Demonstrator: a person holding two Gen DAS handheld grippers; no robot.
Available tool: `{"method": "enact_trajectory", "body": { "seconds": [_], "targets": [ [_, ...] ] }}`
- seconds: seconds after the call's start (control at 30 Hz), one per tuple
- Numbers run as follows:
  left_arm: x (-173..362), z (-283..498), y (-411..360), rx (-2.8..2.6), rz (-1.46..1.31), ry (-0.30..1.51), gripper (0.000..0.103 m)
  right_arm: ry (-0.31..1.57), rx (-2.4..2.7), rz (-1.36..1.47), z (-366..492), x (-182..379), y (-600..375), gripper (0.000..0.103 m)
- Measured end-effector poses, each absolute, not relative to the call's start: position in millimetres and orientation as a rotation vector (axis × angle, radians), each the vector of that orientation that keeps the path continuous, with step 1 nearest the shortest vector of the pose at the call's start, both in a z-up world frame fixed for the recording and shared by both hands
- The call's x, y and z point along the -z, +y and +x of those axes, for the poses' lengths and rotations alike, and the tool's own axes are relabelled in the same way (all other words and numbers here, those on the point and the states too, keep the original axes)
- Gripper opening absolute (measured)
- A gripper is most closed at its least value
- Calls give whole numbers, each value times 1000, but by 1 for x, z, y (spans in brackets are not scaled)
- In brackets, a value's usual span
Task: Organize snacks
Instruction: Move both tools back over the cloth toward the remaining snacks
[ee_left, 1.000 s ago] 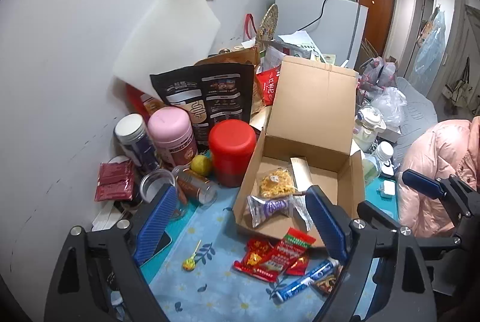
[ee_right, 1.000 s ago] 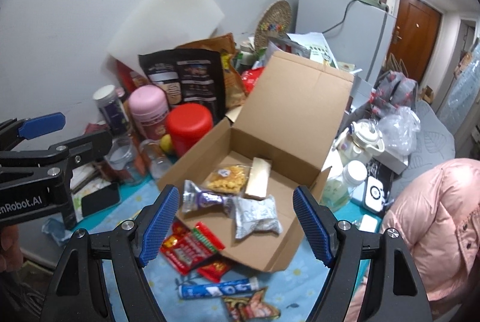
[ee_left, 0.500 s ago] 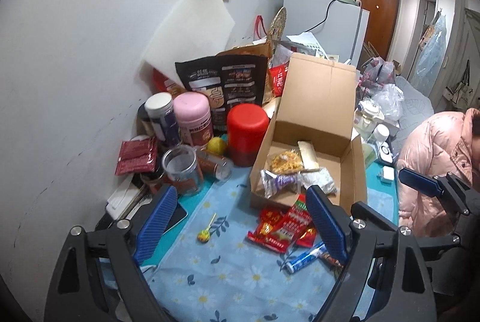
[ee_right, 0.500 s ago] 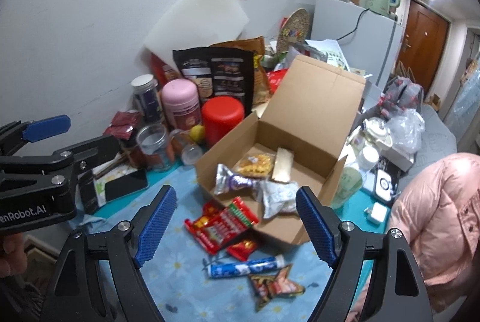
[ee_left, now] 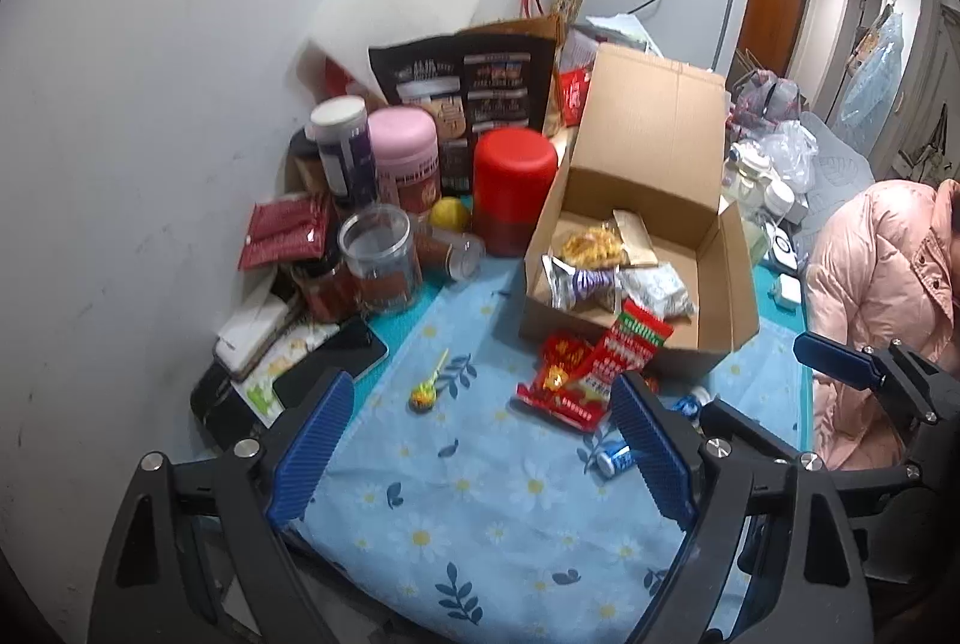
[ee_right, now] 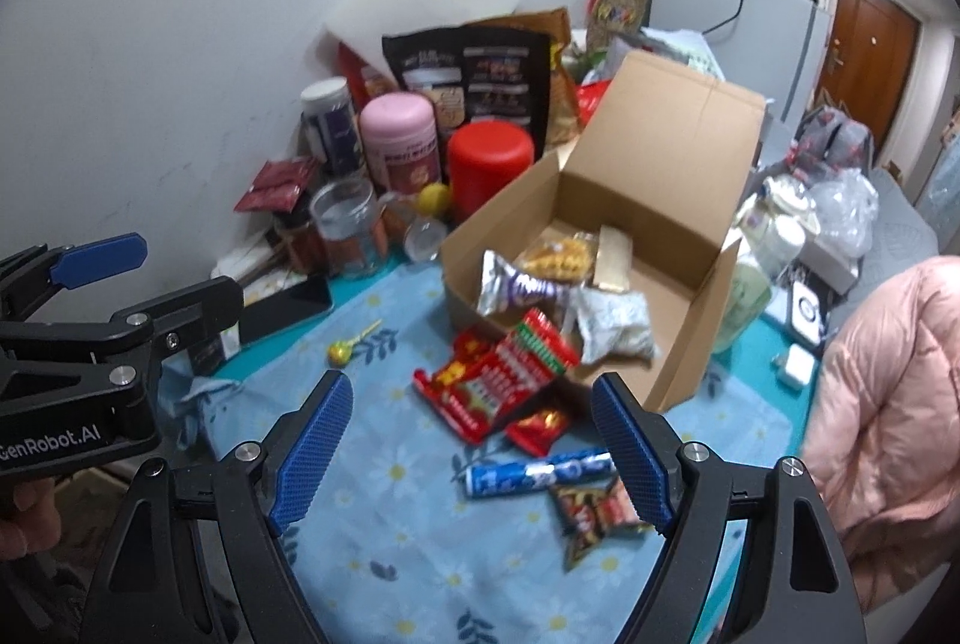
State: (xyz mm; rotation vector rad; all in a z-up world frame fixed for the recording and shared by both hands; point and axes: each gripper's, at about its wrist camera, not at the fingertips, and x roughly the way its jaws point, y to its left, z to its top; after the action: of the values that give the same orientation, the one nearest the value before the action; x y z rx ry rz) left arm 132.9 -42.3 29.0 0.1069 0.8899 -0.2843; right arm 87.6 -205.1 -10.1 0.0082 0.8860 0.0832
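Observation:
An open cardboard box (ee_left: 714,284) (ee_right: 690,308) sits on the blue flowered cloth (ee_left: 480,500) and holds several snack packets (ee_right: 594,284). In front of it lie red snack packs (ee_left: 585,374) (ee_right: 498,380), a small red wrapper (ee_right: 537,425), a blue tube (ee_right: 540,470), a dark star-shaped packet (ee_right: 594,515) and a lollipop (ee_left: 423,392) (ee_right: 342,350). My left gripper (ee_left: 480,440) hangs open above the cloth, nothing between its fingers. My right gripper (ee_right: 471,440) is open too, above the tube and red wrapper, holding nothing.
Jars, a red canister (ee_left: 513,188), a pink tub (ee_left: 402,158), a clear jar (ee_left: 378,260) and a black bag (ee_left: 474,92) crowd the wall side. A phone (ee_left: 336,362) lies at the cloth's left edge. A person in a pink jacket (ee_left: 882,284) sits at right.
Both grippers have pulled back from the box and sunk a little, so more of the cloth and loose snacks show. The jaws stay wide and empty.

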Motion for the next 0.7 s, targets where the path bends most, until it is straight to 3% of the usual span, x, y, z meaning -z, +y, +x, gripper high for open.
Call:
{"method": "enact_trajectory", "body": {
  "seconds": [0.7],
  "targets": [
    [74,162,-17,312,39,1081,88,1103,-99,146,107,115,-194,83]
  ]
}}
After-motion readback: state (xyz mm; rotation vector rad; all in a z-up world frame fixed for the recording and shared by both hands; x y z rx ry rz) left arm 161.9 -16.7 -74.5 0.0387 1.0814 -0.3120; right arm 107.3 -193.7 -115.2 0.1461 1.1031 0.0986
